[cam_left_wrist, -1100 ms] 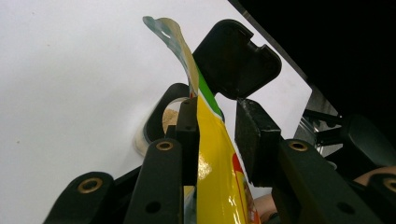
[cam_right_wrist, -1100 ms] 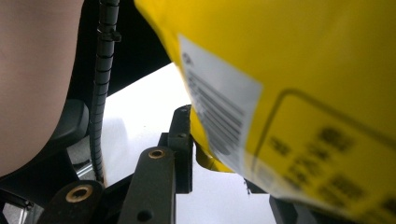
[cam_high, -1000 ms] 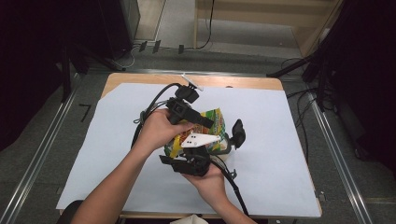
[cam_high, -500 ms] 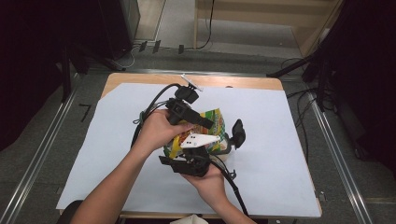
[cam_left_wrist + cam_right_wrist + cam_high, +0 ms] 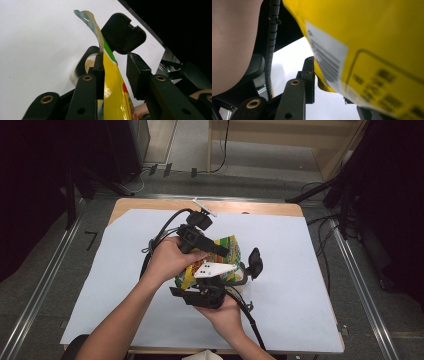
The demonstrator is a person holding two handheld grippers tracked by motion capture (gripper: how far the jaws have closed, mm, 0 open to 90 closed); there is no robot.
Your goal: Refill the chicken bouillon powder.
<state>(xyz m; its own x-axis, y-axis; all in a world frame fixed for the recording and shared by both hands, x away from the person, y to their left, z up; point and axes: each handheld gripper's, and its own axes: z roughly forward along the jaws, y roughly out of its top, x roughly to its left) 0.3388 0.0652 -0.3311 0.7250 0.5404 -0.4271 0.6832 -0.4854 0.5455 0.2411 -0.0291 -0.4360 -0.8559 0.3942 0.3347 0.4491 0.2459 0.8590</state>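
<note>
Both hands meet over the middle of the bench [image 5: 300,270], which is covered by a white sheet, and between them they hold up a yellow and green snack bag [image 5: 227,251]. The left tongs [image 5: 113,68] come at the bag from the far side; in the left gripper view the bag's upper edge stands between the jaws, lying flat against the left pad, while a clear gap shows between the foil and the right pad, so the jaws are partly open and not pinching it there. The bag's torn top curls up above the jaws. Beyond it sits a round container [image 5: 83,66] with a pale, crumbly filling, its black lid [image 5: 123,32] flipped up just beside the bag's edge. The right tongs [image 5: 202,295] are below the bag on the near side. In the right gripper view the yellow back of the bag [image 5: 372,45], with its barcode label, hangs close over the jaws and hides the right one, so I cannot tell whether these tongs grip it. A black cable [image 5: 272,45] runs down past the left jaw.
</note>
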